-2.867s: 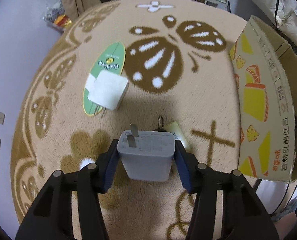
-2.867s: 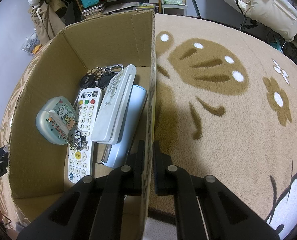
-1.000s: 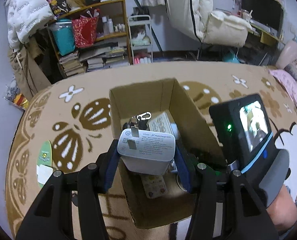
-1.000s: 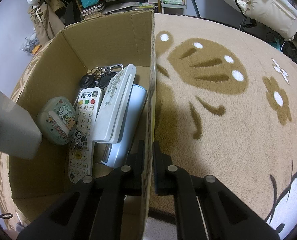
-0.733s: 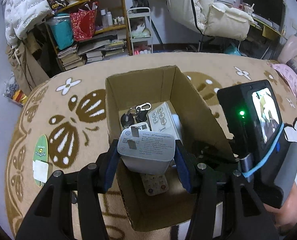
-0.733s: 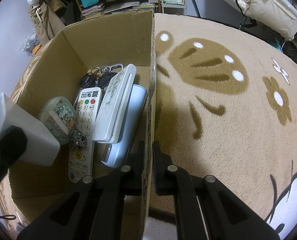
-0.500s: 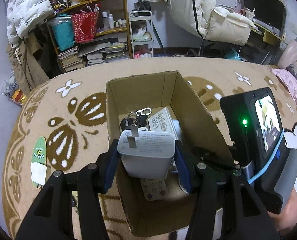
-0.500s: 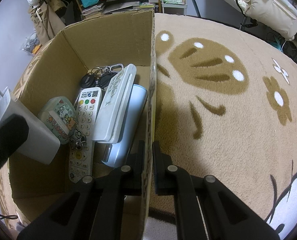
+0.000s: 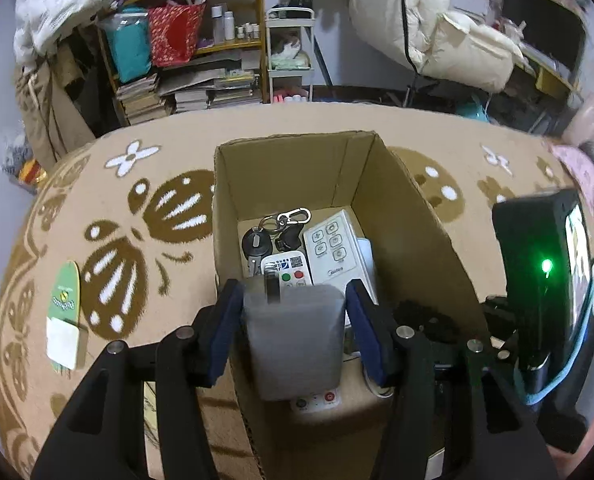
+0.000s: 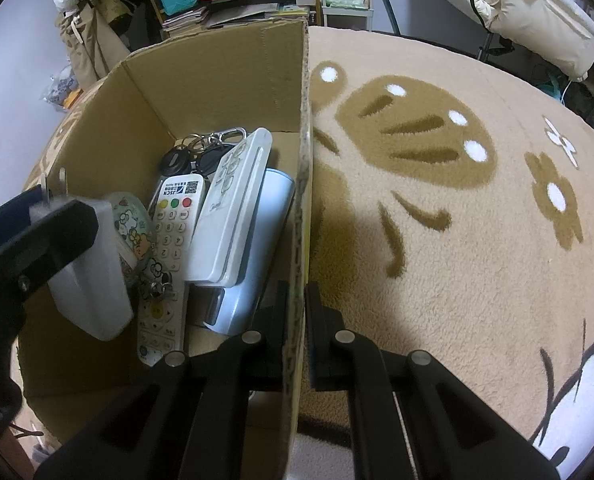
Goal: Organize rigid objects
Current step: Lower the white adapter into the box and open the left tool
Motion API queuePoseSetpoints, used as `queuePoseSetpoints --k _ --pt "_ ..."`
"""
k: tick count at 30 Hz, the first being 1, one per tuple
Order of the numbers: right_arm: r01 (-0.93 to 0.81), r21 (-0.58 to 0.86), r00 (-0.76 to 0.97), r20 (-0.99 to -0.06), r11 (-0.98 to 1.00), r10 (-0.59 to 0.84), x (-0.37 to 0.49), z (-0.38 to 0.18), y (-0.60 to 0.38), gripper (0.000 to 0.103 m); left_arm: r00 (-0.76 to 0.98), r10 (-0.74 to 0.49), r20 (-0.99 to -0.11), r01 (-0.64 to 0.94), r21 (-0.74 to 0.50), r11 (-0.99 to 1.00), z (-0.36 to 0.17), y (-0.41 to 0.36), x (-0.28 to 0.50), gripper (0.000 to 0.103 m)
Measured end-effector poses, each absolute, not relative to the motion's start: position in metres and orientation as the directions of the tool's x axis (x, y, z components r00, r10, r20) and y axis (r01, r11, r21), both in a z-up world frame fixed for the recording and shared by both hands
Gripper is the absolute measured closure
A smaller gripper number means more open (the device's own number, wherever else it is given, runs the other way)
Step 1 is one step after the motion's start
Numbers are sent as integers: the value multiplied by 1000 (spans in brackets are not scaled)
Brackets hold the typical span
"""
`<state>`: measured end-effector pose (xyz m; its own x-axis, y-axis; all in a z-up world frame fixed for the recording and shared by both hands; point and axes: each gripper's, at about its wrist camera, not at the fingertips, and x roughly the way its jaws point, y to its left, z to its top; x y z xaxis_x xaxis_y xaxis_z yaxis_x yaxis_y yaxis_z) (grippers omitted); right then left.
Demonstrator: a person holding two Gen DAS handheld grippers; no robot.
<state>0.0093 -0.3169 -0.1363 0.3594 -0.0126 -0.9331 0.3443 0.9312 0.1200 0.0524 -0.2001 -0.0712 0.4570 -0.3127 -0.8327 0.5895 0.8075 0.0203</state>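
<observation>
Left wrist view: my left tongs (image 9: 293,320) clamp white charger (image 9: 293,344) over cardboard box (image 9: 413,216); remotes (image 9: 333,248), keys (image 9: 281,228) at 12 o'clock; right tongs (image 10: 295,320) pinch box wall.

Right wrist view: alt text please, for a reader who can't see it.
The right tool pinches the wall of an open cardboard box on a patterned rug. Inside lie remotes and keys; the left tool holds a white charger over them.
</observation>
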Motion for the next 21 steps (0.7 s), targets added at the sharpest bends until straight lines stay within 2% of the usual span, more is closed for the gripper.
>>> queuePoseSetpoints --k 7,10,13,21 --pt "341 125 357 -934 932 -5 9 -137 -318 95 480 -308 -822 605 56 794 -67 -201 47 44" --pt "341 127 356 -934 931 -3 9 -138 -319 95 508 -274 -817 586 95 805 -63 -198 46 28" --pt "340 128 356 -934 932 -2 10 -138 -319 95 513 -274 -814 587 98 804 -59 -192 48 25" --pt "337 127 355 -935 933 -1 10 -138 -320 95 542 -239 -806 546 122 829 -55 -166 56 5"
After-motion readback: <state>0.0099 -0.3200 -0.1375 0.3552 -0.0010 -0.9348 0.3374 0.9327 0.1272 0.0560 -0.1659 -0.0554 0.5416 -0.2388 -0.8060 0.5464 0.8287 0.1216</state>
